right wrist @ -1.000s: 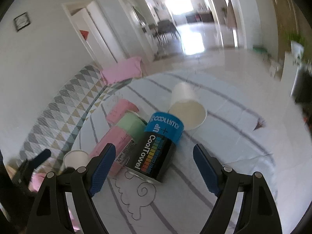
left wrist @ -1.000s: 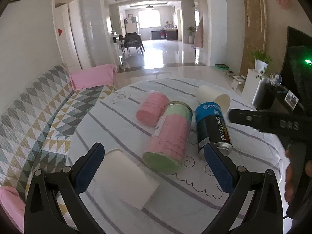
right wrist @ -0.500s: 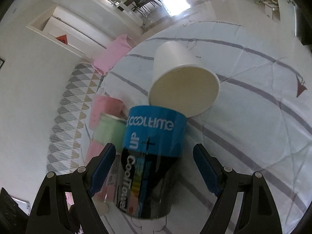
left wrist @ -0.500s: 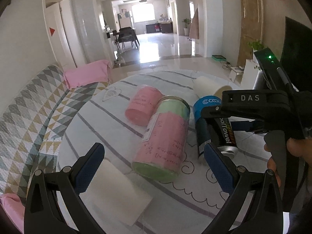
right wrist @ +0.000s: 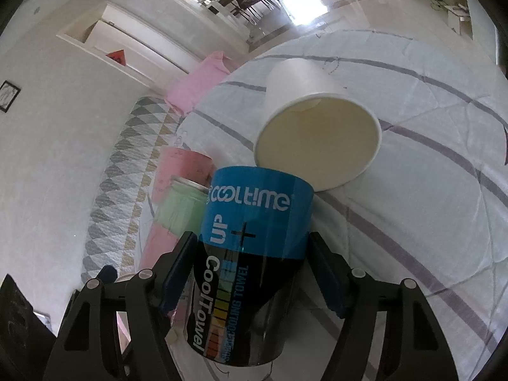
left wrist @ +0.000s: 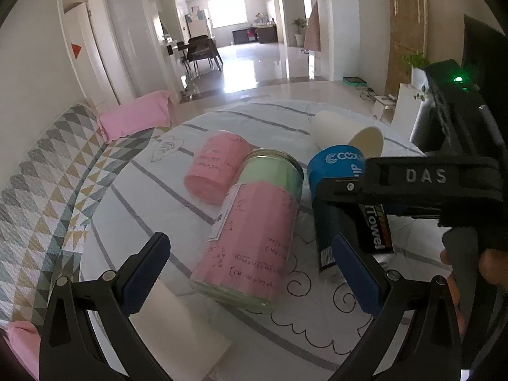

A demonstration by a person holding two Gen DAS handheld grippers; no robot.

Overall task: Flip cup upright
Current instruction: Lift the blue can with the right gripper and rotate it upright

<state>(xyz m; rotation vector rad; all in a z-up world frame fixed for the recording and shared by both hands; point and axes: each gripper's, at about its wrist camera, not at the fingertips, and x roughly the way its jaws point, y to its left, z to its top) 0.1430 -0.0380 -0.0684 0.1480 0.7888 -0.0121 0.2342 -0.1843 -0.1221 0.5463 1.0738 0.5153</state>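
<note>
A white paper cup (left wrist: 346, 131) lies on its side at the far right of the round table, mouth toward me; it also shows in the right wrist view (right wrist: 317, 133). A blue-and-black CoolTowel can (right wrist: 250, 260) lies in front of it and touches its rim. My right gripper (right wrist: 254, 273) has closed its blue pads on the can's two sides. In the left wrist view the right gripper's black body (left wrist: 412, 187) lies across the can (left wrist: 336, 190). My left gripper (left wrist: 250, 273) is open and empty, near a pink-and-green jar (left wrist: 254, 228).
A pink cup (left wrist: 216, 166) lies on its side beside the jar. A white paper sheet (left wrist: 181, 327) lies near the table's front edge. The striped tablecloth (right wrist: 428, 190) covers the table. A patterned sofa (left wrist: 41, 184) stands to the left.
My right gripper moved forward over the CoolTowel can and its fingers closed in on the can's sides. The left gripper moved slightly closer to the jar.
</note>
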